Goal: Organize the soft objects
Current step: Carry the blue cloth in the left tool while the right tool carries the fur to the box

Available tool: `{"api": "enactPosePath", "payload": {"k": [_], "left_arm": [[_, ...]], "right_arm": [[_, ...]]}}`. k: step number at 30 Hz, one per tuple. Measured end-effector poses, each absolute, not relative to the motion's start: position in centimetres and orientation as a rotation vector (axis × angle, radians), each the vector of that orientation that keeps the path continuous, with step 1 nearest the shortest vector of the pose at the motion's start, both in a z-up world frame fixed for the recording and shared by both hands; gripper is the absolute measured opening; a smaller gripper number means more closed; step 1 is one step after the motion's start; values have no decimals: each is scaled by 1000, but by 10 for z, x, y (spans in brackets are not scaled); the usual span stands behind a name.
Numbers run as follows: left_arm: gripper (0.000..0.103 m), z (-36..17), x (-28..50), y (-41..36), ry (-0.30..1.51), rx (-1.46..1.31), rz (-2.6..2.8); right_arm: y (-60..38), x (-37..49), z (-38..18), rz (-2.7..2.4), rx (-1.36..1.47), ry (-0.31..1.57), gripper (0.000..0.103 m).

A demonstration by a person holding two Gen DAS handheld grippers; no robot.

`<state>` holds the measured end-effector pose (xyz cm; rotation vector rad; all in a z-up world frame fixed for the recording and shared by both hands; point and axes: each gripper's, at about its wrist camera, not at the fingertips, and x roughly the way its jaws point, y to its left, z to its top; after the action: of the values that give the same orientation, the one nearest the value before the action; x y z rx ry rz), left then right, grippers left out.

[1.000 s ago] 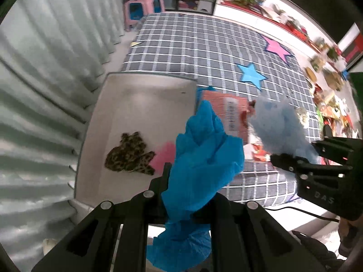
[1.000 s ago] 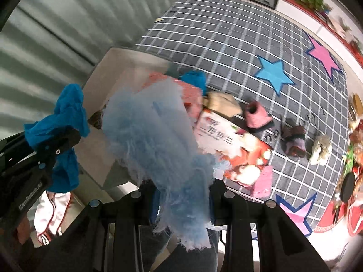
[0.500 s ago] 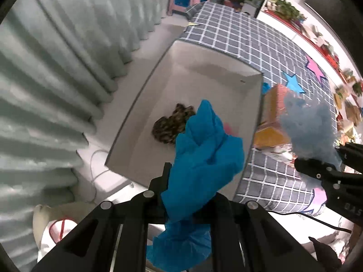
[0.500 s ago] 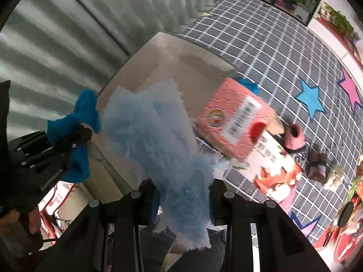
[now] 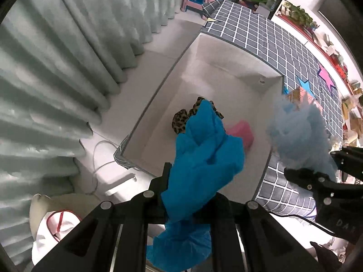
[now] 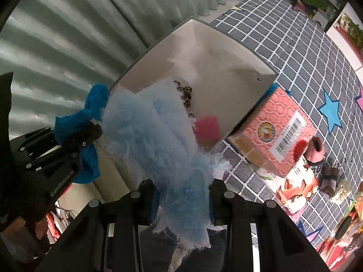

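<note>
Item: white box (image 5: 226, 72), open-topped, set against the left edge of the checked bed (image 5: 283, 45), curtain (image 5: 56, 56) beyond. Contents: a leopard-print piece (image 5: 181, 119) and a pink piece (image 5: 240, 131) on the floor of the box.

Item: your left tongs (image 5: 189, 195), clamped on a bright blue cloth (image 5: 204, 158). Position: directly over the near half of the box; the cloth hangs above the leopard-print piece.

Item: your right tongs (image 6: 181, 201), clamped on a pale blue fluffy cloth (image 6: 154, 136). Position: over the near right rim of the box, beside a pink carton (image 6: 272, 136) that stands on the bed against the box's right wall.

Relation governing the drop: the box lies straight below both loads, its long axis running away from you. Your left hand is the better centred; the right likely needs a little leftward travel.
</note>
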<state>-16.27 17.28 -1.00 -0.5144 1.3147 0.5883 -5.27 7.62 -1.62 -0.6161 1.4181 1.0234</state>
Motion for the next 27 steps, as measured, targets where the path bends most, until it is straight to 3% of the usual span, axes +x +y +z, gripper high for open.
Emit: {"api": "enactPosePath", "payload": {"k": [27], "left_arm": [[14, -29, -153, 184, 1356, -551, 600]], "right_arm": [[111, -52, -40, 1040, -645, 1482, 34]]}}
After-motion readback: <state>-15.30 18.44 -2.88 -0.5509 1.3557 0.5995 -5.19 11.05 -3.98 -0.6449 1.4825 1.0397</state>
